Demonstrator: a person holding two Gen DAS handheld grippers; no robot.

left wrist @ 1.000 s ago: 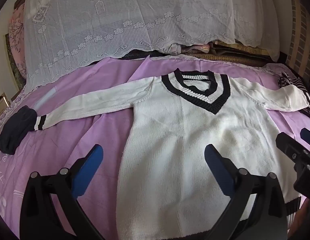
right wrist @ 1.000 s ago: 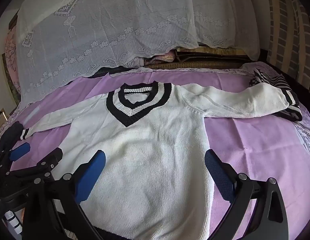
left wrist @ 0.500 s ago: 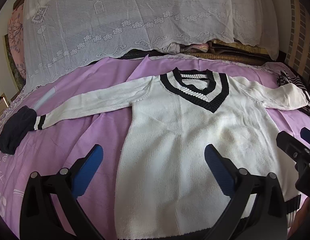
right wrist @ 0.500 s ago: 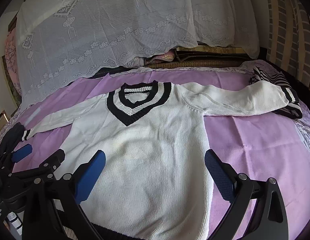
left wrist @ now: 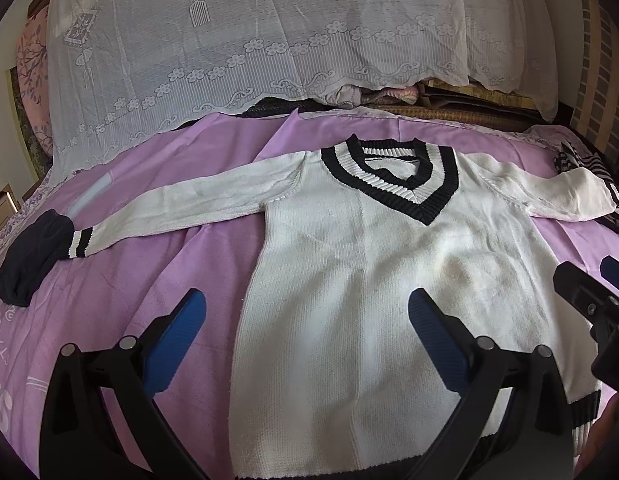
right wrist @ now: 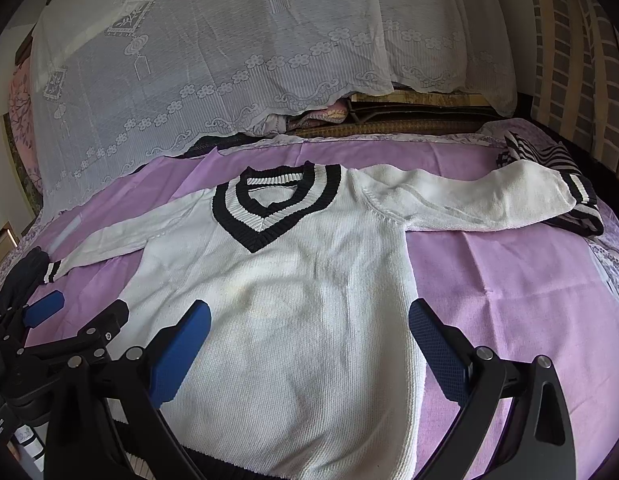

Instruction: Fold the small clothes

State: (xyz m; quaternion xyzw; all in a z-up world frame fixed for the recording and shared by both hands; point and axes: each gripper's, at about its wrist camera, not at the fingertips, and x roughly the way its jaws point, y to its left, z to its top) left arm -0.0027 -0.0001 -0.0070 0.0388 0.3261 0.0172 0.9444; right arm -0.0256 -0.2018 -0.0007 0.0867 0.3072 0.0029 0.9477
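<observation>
A white knit sweater point(left wrist: 373, 280) with a black-and-white striped V-neck lies flat, front up, on a purple bed sheet point(left wrist: 129, 264), both sleeves spread out sideways. It also shows in the right wrist view point(right wrist: 293, 312). My left gripper point(left wrist: 305, 320) is open and empty, hovering above the sweater's lower left side. My right gripper point(right wrist: 309, 328) is open and empty above the sweater's lower right part. Each gripper shows at the edge of the other's view.
A dark navy garment point(left wrist: 29, 256) lies at the left sleeve's cuff. A black-and-white striped garment point(right wrist: 549, 160) lies under the right cuff. A white lace cloth point(left wrist: 249, 40) covers a pile behind the sheet.
Both grippers have drawn back slightly toward the sweater's hem, so more of the hem shows. The sweater has not moved. Both grippers stay open.
</observation>
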